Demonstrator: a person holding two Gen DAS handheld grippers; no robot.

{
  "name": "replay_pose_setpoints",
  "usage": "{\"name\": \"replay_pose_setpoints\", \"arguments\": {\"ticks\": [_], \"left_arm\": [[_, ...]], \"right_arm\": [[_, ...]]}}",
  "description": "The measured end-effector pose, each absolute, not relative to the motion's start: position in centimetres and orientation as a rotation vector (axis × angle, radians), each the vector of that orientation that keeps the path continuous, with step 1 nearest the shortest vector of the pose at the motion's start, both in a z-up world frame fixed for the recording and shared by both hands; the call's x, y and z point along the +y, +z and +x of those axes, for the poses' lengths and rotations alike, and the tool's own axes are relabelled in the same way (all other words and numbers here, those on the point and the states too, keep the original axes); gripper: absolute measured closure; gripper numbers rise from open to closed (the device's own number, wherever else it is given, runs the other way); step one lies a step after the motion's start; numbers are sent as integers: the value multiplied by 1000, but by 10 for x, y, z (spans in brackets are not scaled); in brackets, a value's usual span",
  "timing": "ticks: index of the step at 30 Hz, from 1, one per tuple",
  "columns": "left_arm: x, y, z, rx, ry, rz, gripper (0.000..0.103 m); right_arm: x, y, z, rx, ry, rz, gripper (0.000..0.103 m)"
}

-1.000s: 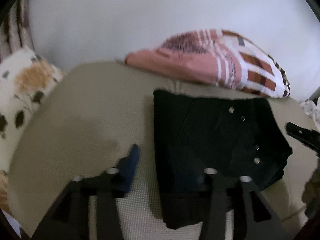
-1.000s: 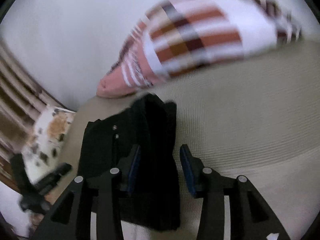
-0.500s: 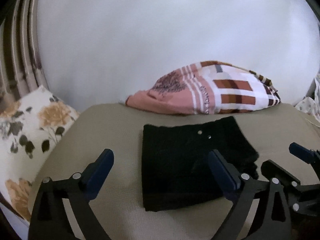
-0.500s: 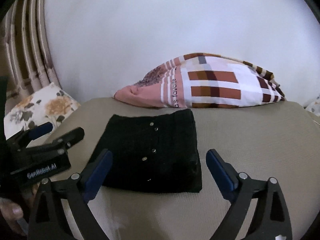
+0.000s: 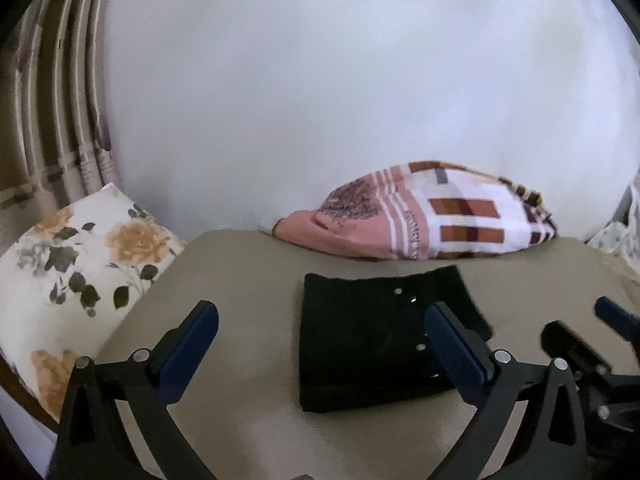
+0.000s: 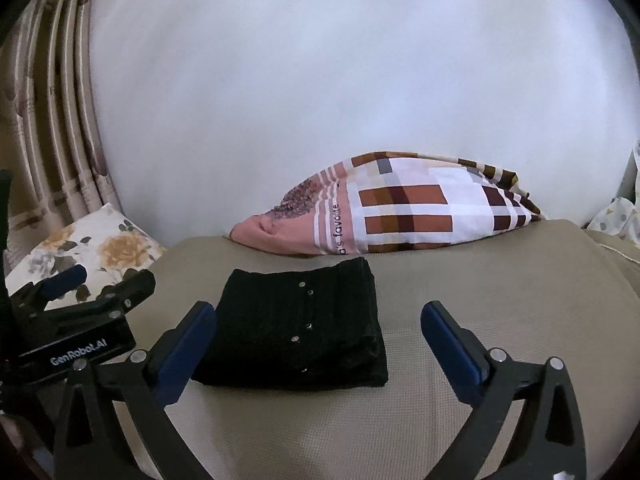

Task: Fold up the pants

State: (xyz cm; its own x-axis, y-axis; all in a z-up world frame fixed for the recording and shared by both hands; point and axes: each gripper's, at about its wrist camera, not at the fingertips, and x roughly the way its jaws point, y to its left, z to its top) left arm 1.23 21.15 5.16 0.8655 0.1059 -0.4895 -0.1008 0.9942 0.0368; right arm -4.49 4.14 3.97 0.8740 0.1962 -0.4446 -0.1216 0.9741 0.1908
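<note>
- Left gripper [image 5: 320, 332] and right gripper [image 6: 318, 330] both spread wide, jaws just opened, nothing pinched;
- folded black pants [image 6: 298, 330] lie flat on the beige cushion [image 6: 500, 288], ahead of both, between them; right gripper seems squarer to the bundle;
- beyond, a plaid pillow [image 6: 400, 208].

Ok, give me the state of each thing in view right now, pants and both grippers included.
black pants: folded into a compact rectangle, lying flat on the beige cushion, nothing gripping them
left gripper: open, jaws just widened, empty
right gripper: open, jaws just widened, empty
plaid pillow: lying against the wall behind the pants
floral pillow: lying at the left edge
</note>
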Motion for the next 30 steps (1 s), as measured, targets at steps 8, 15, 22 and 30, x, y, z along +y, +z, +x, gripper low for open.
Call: {"name": "replay_pose_setpoints", "arguments": {"ticks": [8,15,22,30], "left_arm": [[217,69,-7,468,82,-20,0],[220,80,-22,417,86,-38,0],[215,83,-33,391,103,-20,0],[217,83,-33,399,98,-31,0]], "right_arm": [[47,56,-62,444,172,146,1],[48,65,-75,413,145,128,1],[48,68,-82,415,122,127,1],[50,69,-85,417,109,109,1]]}}
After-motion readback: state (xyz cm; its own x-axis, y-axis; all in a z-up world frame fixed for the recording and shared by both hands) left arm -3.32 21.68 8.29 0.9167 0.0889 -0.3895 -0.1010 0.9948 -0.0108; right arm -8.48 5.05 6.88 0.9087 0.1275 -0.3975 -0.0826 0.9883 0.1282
